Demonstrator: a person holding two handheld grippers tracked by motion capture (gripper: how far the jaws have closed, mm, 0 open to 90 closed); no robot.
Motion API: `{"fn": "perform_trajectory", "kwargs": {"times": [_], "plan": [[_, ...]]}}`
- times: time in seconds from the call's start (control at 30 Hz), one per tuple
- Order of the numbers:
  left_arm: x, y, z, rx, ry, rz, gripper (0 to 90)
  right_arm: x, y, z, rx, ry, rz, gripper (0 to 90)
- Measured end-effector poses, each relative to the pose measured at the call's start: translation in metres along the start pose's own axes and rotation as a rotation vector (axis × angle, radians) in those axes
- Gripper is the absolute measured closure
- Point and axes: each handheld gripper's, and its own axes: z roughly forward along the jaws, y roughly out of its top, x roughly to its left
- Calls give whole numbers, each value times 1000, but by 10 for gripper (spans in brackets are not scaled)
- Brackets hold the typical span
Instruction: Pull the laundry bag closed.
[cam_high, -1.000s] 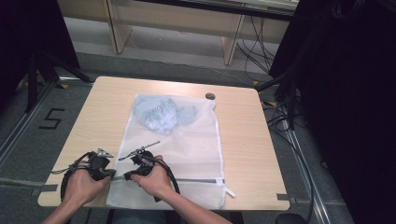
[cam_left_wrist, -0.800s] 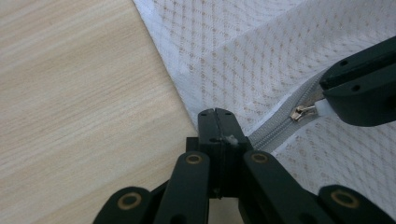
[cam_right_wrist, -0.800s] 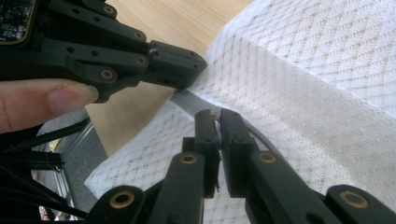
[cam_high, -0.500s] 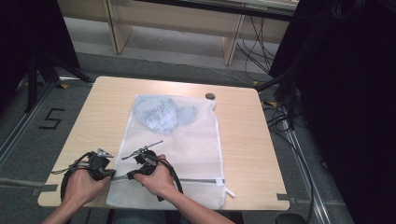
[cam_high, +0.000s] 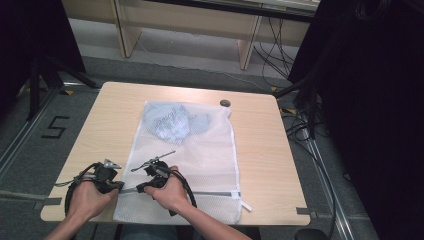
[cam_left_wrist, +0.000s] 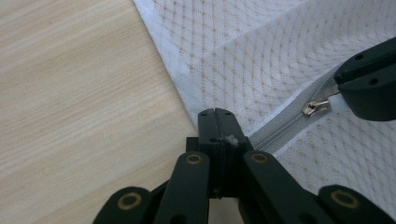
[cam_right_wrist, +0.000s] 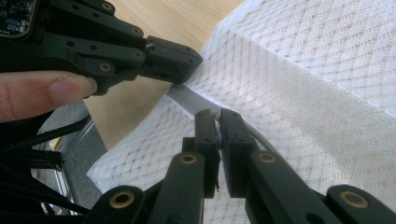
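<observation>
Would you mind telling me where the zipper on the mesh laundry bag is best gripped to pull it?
Grip the small metal pull tab of the zipper, coming from the open bag side along the zipper line. It sticks up flat and thin, so closed jaws pinch it well, as the right hand-held gripper seems to do.

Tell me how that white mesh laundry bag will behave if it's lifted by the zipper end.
The mesh laundry bag lies flat and creased, so it likely droops limply. The bundled cloth inside probably slides toward the low end. It looks light.
</observation>
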Motion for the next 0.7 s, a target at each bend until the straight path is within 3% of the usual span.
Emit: {"fn": "perform_trajectory", "kwargs": {"times": [0.13,0.17,0.23,0.3,0.43,0.5,0.57,0.7], "plan": [[0,-1,2,-31,0,-7,900,0,-1,1,2,1,0,870],[0,0,0,-5,-2,-1,900,-1,-1,1,-2,3,-18,870],[0,0,0,-1,-1,-1,900,1,-2,-1,8,-8,17,870],[0,0,0,-1,-2,1,900,-1,-2,-1,0,-7,-6,870],[0,0,0,0,-5,-1,900,0,-2,-3,7,-9,14,870],[0,0,0,-2,-3,-2,900,-2,-2,-3,-1,-17,-19,870],[0,0,0,-1,0,0,900,-1,-3,-5,8,-14,10,870],[0,0,0,1,-3,2,900,-2,-4,-6,6,-16,5,870]]}}
